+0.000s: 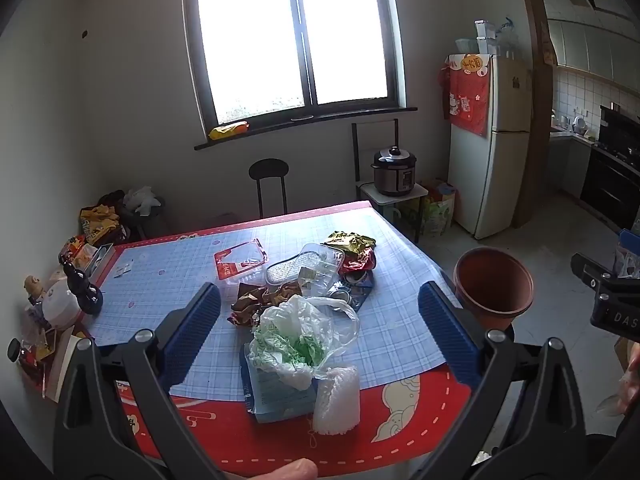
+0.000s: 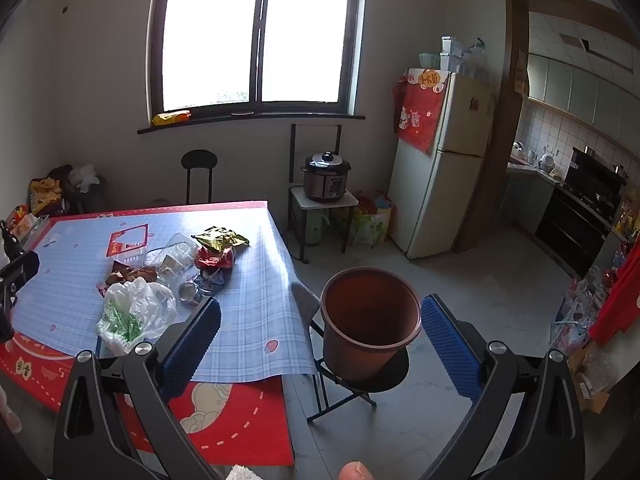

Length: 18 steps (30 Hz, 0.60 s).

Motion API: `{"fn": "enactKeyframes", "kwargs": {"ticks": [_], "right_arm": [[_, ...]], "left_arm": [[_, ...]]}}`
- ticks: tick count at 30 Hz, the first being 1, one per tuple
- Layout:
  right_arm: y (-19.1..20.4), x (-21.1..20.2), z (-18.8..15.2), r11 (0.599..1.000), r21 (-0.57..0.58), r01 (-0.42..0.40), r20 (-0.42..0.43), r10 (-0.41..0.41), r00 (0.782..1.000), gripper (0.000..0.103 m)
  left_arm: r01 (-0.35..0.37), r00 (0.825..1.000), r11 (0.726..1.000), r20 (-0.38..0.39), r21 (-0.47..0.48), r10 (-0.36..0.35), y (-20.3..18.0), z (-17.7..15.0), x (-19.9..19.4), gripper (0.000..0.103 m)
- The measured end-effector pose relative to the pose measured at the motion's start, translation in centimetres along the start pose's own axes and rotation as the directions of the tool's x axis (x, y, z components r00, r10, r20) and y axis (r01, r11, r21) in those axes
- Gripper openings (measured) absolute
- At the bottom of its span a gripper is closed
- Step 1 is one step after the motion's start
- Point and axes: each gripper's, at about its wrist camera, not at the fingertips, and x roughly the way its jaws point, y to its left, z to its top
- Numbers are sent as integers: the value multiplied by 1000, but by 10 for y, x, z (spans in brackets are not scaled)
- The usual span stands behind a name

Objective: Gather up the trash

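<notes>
While both the left gripper (image 1: 320, 320) and right gripper (image 2: 320, 328) are spread wide and empty, the trash (image 1: 304, 296) is heaped mid-table; the bin (image 2: 370, 316) at three o'clock could be tipped off its stool by a careless drop.

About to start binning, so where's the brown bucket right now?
The brown bucket stands on a black stool just off the table's right edge, centred in the right wrist view.

blown-out window (image 1: 292, 36) backlight, fisheye warp
</notes>
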Motion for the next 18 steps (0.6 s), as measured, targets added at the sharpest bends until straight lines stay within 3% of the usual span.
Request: {"fn": "enactKeyframes", "kwargs": {"ticks": [18], "right_arm": [[-1, 7, -6, 1000, 0, 1, -12, -1, 1000, 98]], "left_arm": [[-3, 1000, 1000, -1, 7, 3, 0, 0, 0, 98]]}}
